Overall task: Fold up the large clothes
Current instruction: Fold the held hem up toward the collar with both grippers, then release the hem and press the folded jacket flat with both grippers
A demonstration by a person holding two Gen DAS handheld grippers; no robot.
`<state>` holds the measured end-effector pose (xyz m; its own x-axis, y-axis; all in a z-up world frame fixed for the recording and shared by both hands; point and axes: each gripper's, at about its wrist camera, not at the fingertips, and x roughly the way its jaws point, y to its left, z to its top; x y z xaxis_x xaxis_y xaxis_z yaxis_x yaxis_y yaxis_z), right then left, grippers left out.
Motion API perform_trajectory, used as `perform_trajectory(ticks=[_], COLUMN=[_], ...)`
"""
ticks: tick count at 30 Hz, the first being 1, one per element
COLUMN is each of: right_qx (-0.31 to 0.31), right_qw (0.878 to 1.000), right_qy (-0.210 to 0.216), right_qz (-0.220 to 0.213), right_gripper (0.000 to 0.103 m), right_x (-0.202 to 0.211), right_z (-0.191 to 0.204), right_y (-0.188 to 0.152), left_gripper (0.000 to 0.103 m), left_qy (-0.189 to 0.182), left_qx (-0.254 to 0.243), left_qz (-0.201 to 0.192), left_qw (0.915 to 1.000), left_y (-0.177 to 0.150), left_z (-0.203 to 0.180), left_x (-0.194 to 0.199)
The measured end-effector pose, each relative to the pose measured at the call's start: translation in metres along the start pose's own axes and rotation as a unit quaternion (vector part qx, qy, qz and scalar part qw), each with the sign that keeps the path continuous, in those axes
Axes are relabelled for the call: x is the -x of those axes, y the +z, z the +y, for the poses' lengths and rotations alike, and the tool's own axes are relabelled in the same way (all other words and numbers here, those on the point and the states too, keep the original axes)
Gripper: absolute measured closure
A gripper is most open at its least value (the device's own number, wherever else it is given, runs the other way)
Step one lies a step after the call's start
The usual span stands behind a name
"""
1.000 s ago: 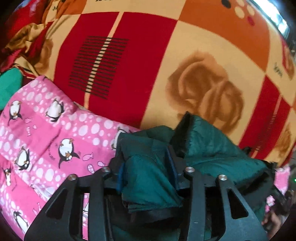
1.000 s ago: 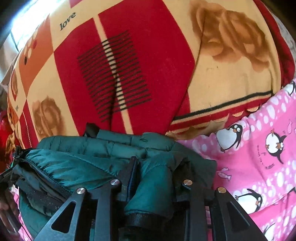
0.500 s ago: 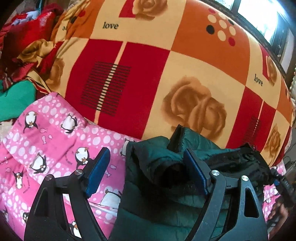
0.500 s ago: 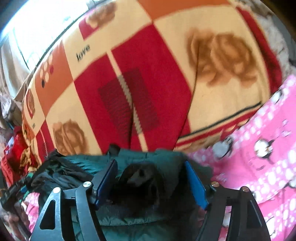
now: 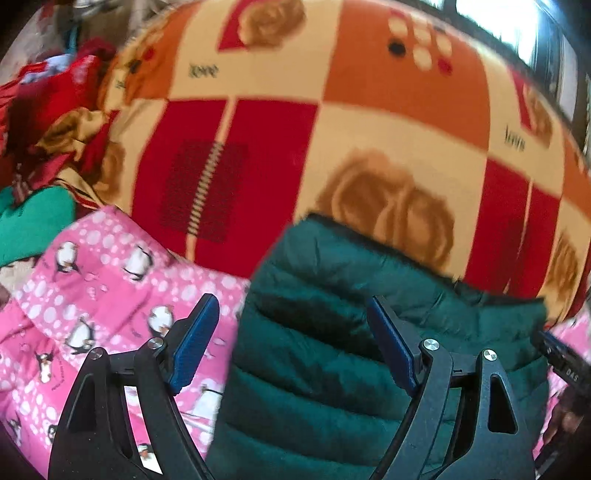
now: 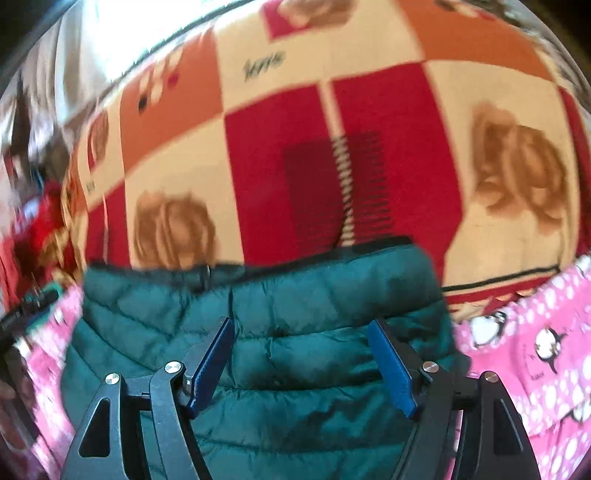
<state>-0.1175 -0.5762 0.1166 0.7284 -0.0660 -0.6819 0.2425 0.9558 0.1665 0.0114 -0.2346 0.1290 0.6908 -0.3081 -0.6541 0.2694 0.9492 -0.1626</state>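
Dark green quilted puffer jacket (image 5: 332, 332) lies folded into a compact block w/ black trim along its far edge, resting partly on a pink penguin-print cloth (image 5: 110, 295) and partly on the big checked blanket (image 5: 369, 122). In the right wrist view the jacket (image 6: 277, 314) fills the lower centre; its far edge lies on the blanket (image 6: 295, 147).

Left gripper (image 5: 291, 347): jaws wide apart, blue pads clear of the fabric. Left pad sits over the pink cloth, right pad over the jacket; nothing pinched. Right gripper (image 6: 301, 360): jaws wide too, both blue pads above the jacket's quilted top, not pressing it. Both views are motion-blurred.

Surface: blanket in red, orange and cream squares w/ brown roses, striped patches and "love" lettering, spread over what looks like a bed. Pink cloth (image 6: 535, 350) shows on both sides of the jacket.

Room: bright window (image 5: 498, 22) at upper right of the left view, and strong glare at upper left of the right view. Crumpled red and gold fabric pile (image 5: 55, 122) at far left, w/ a plain green cloth (image 5: 33, 221) just below it. A dark device (image 5: 561, 362) shows at the right edge beside the jacket; too blurred to ID.
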Motion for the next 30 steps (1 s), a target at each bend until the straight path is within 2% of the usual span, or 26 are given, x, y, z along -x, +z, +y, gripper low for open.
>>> perform_trajectory(ticks=[2, 5, 9, 12, 17, 19, 22, 26, 30], right_qx=[0.02, 0.039, 0.022, 0.018, 0.023, 0.012, -0.015, -0.025, -0.02], right_qw=[0.999, 0.997, 0.996, 0.996, 0.997, 0.997, 0.999, 0.999, 0.999], right_qy=[-0.019, -0.043, -0.026, -0.024, -0.033, -0.032, -0.009, -0.013, -0.022], right_qz=[0.019, 0.04, 0.088, 0.083, 0.07, 0.063, 0.046, 0.031, 0.042], right_gripper=[0.03, 0.03, 0.02, 0.016, 0.016, 0.016, 0.016, 0.016, 0.016], right_x=[-0.02, -0.048, -0.08, -0.086, -0.082, -0.067, -0.043, -0.016, -0.025], right_z=[0.005, 0.005, -0.002, -0.004, -0.001, -0.001, 0.0, -0.005, -0.013], right_y=[0.001, 0.002, -0.002, -0.006, -0.011, -0.014, -0.018, -0.033, -0.055], left_gripper=[0.02, 0.02, 0.014, 0.012, 0.012, 0.012, 0.012, 0.012, 0.012], left_qy=[0.029, 0.059, 0.068, 0.067, 0.069, 0.072, 0.071, 0.066, 0.065], left_qx=[-0.017, -0.038, -0.042, -0.036, -0.038, -0.042, -0.042, -0.038, -0.038], left_qz=[0.04, 0.079, 0.091, 0.092, 0.088, 0.088, 0.086, 0.081, 0.073], left_qw=[0.9986, 0.9944, 0.9926, 0.9928, 0.993, 0.9927, 0.9929, 0.9939, 0.9945], left_y=[-0.003, -0.011, -0.018, -0.021, -0.025, -0.025, -0.025, -0.028, -0.031], left_z=[-0.009, -0.015, -0.015, -0.013, -0.013, -0.015, -0.015, -0.017, -0.015], left_x=[-0.027, -0.058, -0.074, -0.078, -0.079, -0.08, -0.08, -0.079, -0.078])
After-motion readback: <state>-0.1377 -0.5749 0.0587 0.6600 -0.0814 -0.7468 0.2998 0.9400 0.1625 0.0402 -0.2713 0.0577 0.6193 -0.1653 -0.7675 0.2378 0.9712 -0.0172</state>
